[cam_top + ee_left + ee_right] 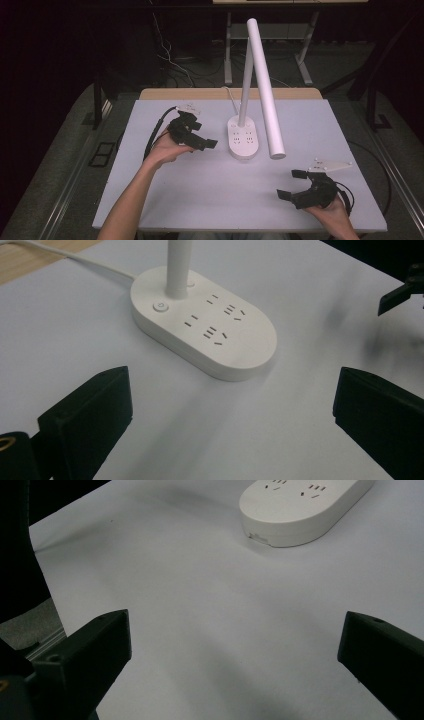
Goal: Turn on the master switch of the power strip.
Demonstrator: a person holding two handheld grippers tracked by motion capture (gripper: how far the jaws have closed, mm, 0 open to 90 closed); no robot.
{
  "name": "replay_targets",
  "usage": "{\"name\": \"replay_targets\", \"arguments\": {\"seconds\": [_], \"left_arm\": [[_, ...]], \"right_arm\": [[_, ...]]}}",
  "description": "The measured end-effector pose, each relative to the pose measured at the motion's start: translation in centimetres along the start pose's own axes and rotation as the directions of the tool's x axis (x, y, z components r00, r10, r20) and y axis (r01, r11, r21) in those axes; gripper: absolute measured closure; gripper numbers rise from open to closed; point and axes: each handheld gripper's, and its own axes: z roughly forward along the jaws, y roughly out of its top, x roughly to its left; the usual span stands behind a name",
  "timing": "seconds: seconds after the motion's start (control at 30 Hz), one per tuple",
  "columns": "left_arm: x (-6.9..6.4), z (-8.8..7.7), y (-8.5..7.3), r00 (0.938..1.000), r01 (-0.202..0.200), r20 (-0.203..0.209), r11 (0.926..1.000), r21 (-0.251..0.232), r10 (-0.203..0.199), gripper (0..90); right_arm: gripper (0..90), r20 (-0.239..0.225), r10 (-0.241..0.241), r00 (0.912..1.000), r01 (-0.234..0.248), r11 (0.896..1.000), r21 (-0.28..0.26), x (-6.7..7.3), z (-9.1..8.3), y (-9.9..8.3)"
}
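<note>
1. desk lamp (250, 100) stands just ahead of the left gripper (200, 140), whose jaws are spread wide and hold nothing; in the left gripper view the lamp's oval base (205, 332) lies straight beyond the gap between them, near but not touching.
2. right gripper (295, 185) hovers low over the table with its jaws apart and empty too; the base sits farther off, beyond and to one side of them in the right gripper view (300, 510).
3. handling, as a judgement: the base looks like smooth hard plastic, likely weighted and slippery, and wider than an easy pinch. the upright stem (177, 265) is thin and stiff and seems the better place to grip, close above the base. the long tubular lamp head (265, 90) hangs on a hinge, so it may swing or tip the lamp.
4. a round power button (160, 306) and socket holes (220, 322) sit on the base top.
5. behind the base, a white cord (75, 260) trails off the table (200, 200) edge and could drag. nothing lies between either gripper and the lamp.
</note>
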Motion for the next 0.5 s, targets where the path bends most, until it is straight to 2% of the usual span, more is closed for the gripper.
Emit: {"name": "replay_targets", "arguments": {"seconds": [0.13,0.17,0.5], "left_arm": [[0.5,0.3,0.4,1.0,-0.004,-0.007,1.0,0.006,0.004,1.5],[0.5,0.5,0.5,0.9999,0.009,-0.005,1.0,-0.002,-0.009,1.6],[1.7,1.2,1.9,0.9996,0.019,-0.019,0.9997,0.013,-0.019,5.2]], "right_arm": [[0.2,0.001,0.0,1.0,0.0,1.0,0.0,0.0,0.0,0.0],[0.2,0.001,0.0,1.0,0.0,1.0,0.0,0.0,0.0,0.0],[0.2,0.001,-0.006,1.0,0.006,1.0,-0.001,0.0,0.0,0.0]]}}
